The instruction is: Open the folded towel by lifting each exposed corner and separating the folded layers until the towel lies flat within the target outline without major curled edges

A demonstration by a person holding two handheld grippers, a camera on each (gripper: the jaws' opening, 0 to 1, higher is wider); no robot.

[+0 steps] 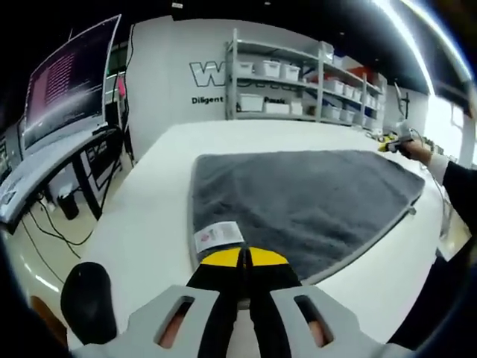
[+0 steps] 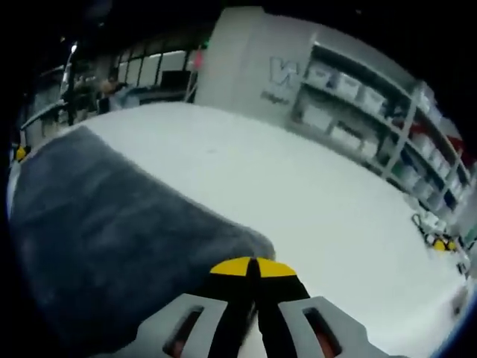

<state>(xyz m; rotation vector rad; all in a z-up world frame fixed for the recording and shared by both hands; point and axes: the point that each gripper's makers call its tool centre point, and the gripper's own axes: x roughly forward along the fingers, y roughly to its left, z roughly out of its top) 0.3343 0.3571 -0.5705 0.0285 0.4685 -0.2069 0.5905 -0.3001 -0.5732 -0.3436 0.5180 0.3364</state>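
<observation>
in the left gripper view the left gripper (image 1: 246, 257) comes up from 6 o'clock with its two yellow tips pressed together, and it sits right at the near edge of the grey towel (image 1: 305, 198). it looks like it may be pinching that edge, but the tips cover the spot, so i cannot tell for sure. a small white tag (image 1: 218, 236) lies on the towel corner at about 11 o'clock from the tips. the towel is spread wide on the white table (image 1: 141, 231), and its far right corner is held by the other gripper in a person's hand (image 1: 414, 149) at about 2 o'clock. in the right gripper view the right gripper (image 2: 255, 266) also has its yellow tips pressed together, right by the towel's rounded corner (image 2: 246, 240), which lies at 12 o'clock from the tips. the picture is blurry here, so i cannot tell if cloth is caught between them. the towel runs off toward 9 o'clock and its left side is cut off. shelves with white bins (image 2: 350, 97) stand far back at 1 o'clock, fuzzy and hard to read.
</observation>
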